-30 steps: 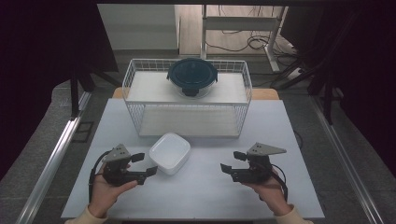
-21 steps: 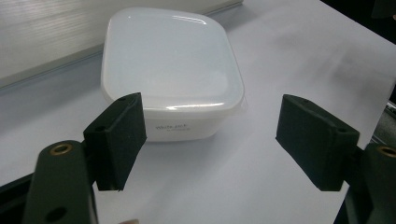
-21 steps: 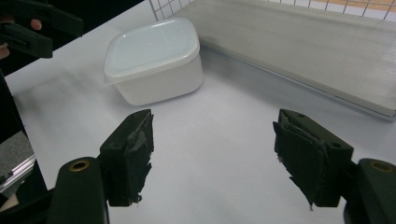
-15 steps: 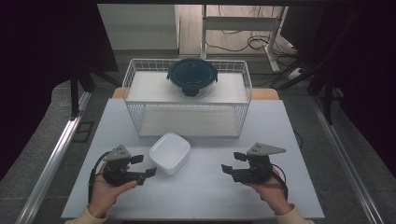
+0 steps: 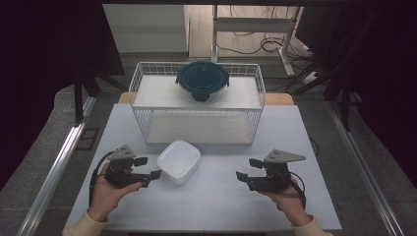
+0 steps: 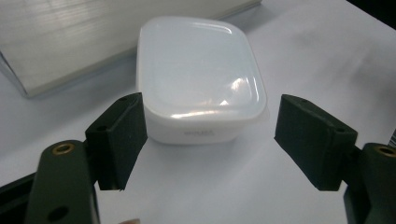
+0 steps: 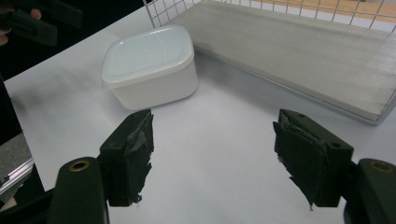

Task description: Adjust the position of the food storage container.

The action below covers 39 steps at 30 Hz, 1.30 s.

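- White lidded container [image 6: 201, 79]: faint embossed marking on the side wall facing the left gripper view, just below the lid rim; too blurred to read.
- No other text, label, brand, number or sign legible on anything around the container, in any view.

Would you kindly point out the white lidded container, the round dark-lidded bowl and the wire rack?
white lidded container [image 5: 179, 159], high view, lid centre.
round dark-lidded bowl [image 5: 202, 79], high view, lid centre.
wire rack [image 5: 196, 118], high view, front wire wall.
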Tool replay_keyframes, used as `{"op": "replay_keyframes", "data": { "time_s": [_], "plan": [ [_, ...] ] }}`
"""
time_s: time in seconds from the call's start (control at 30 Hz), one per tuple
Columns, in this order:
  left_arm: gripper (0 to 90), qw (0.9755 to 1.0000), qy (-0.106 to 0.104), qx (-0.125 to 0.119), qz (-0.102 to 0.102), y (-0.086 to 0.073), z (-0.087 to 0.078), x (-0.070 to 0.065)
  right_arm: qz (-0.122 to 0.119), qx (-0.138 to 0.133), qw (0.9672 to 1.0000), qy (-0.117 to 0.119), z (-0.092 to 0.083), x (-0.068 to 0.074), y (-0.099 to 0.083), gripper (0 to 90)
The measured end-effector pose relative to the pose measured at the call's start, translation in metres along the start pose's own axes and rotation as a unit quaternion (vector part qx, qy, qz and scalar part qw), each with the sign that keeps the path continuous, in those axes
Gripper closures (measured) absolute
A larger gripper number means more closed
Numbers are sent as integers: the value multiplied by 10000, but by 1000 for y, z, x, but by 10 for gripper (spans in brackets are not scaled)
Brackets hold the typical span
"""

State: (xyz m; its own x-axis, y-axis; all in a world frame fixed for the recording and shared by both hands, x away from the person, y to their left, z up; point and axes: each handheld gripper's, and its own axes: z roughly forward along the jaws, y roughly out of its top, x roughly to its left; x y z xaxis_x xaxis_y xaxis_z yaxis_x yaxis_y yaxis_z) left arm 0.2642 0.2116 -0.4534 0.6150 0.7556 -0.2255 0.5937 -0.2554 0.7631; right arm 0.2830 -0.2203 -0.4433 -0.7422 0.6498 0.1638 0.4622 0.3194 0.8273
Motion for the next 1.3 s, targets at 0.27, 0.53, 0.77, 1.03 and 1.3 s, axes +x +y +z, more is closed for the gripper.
{"op": "replay_keyframes", "data": {
  "time_s": [0.27, 0.53, 0.77, 1.03, 1.3],
  "plan": [
    [410, 9997, 136, 73, 207, 35, 15, 10, -31, -25, 10000, -42, -4, -1, -1, 283],
    [677, 9983, 304, 447, 207, 56, 40, 31, -9, 3, 10000, -63, -5, -4, -2, 284],
    [900, 9945, 457, 923, 168, 56, 62, 51, -7, 69, 9999, -89, -2, -5, -3, 283],
    [900, 9907, 432, 1286, 37, 51, 79, 60, 10, 84, 9999, -110, -2, -6, -4, 283],
    [900, 9869, 463, 1538, 170, 44, 77, 54, 14, 72, 9999, -124, -2, -7, -4, 284]
  ]
}}
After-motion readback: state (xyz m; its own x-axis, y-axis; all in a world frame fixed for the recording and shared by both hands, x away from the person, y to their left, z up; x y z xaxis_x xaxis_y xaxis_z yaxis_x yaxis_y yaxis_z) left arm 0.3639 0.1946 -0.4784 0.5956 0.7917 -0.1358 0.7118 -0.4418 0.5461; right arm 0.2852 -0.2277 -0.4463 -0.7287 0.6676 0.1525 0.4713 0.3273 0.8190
